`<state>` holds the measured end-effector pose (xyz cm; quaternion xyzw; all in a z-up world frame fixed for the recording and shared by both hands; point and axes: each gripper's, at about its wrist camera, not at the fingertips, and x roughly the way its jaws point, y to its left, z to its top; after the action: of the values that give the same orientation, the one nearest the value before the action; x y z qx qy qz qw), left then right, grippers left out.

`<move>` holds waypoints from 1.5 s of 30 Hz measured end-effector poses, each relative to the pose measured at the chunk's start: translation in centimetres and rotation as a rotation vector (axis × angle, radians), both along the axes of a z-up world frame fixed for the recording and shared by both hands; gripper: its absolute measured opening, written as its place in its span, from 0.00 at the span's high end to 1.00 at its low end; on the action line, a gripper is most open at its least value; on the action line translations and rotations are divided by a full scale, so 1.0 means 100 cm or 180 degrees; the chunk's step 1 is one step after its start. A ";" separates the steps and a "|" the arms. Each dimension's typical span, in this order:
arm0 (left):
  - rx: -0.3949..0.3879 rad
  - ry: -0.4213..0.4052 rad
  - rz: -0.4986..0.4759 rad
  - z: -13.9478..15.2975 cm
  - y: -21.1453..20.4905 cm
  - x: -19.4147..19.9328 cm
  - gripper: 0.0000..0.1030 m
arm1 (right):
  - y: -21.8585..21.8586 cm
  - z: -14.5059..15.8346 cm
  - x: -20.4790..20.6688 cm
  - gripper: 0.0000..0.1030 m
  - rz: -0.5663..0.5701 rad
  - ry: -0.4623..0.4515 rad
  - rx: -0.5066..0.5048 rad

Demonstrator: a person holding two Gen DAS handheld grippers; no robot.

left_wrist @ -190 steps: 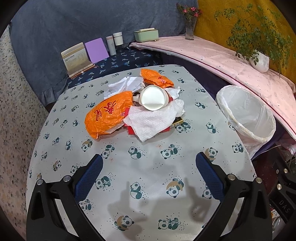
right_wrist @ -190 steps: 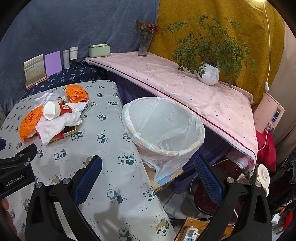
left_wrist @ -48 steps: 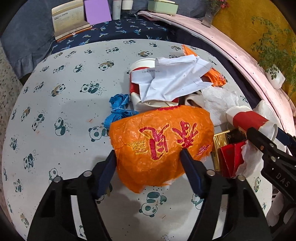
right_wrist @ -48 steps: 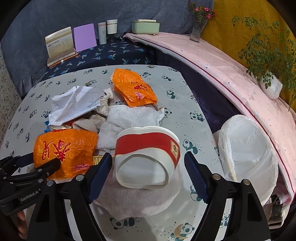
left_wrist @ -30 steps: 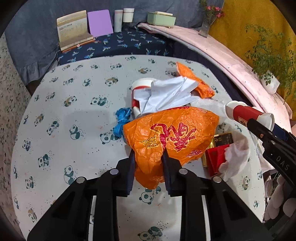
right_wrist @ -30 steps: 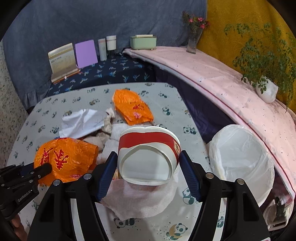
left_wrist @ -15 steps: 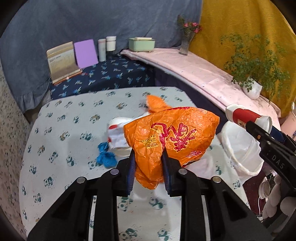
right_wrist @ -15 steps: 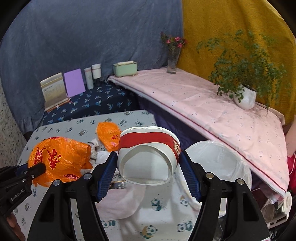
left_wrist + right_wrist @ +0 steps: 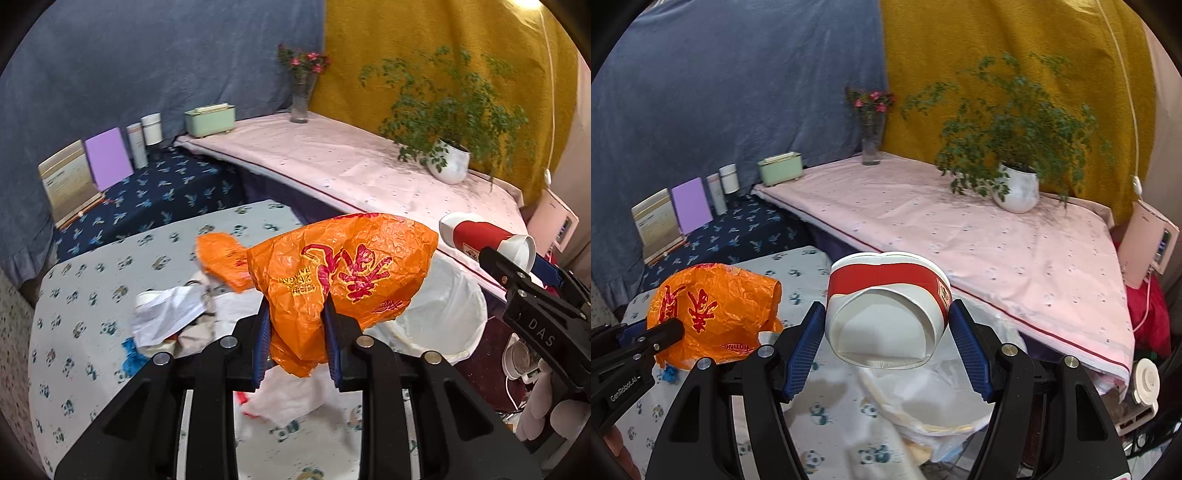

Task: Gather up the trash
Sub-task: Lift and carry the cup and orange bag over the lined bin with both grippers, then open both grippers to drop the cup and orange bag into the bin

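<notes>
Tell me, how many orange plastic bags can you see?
2: a large orange bag pinched in the left tongs, and a smaller orange bag behind it over the table. Others may be hidden.

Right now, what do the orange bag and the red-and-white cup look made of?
Orange bag: thin plastic film, probably; crinkled, slightly glossy, printed red characters. Red-and-white cup: likely coated paper; matte white inside, its rim squashed out of round between the pads.
</notes>
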<state>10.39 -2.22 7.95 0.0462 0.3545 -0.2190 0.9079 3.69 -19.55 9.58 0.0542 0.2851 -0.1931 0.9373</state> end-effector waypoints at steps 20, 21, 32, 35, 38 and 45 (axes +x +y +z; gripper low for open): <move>0.0138 0.0133 -0.0676 -0.030 -0.128 0.011 0.75 | -0.090 -0.039 -0.023 0.36 -0.0644 0.0227 0.0169; 0.0144 0.0136 -0.0696 -0.032 -0.133 0.012 0.75 | -0.092 -0.040 -0.022 0.36 -0.0661 0.0238 0.0179; 0.0056 0.0113 -0.0732 -0.042 -0.148 0.027 0.36 | -0.109 -0.055 -0.007 0.36 -0.0729 0.0329 0.0234; 0.0027 0.0103 -0.0685 -0.041 -0.144 0.030 0.32 | -0.110 -0.057 -0.001 0.36 -0.0709 0.0333 0.0245; 0.0024 0.0116 -0.0630 -0.041 -0.138 0.033 0.32 | -0.108 -0.060 0.008 0.36 -0.0674 0.0351 0.0262; 0.0007 0.0147 -0.0428 -0.044 -0.113 0.041 0.20 | -0.098 -0.058 0.019 0.36 -0.0585 0.0346 0.0254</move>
<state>14.51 -13.49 3.52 0.0658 0.3717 -0.2800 0.8827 5.59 -29.37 3.80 0.1069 0.3367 -0.2693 0.8959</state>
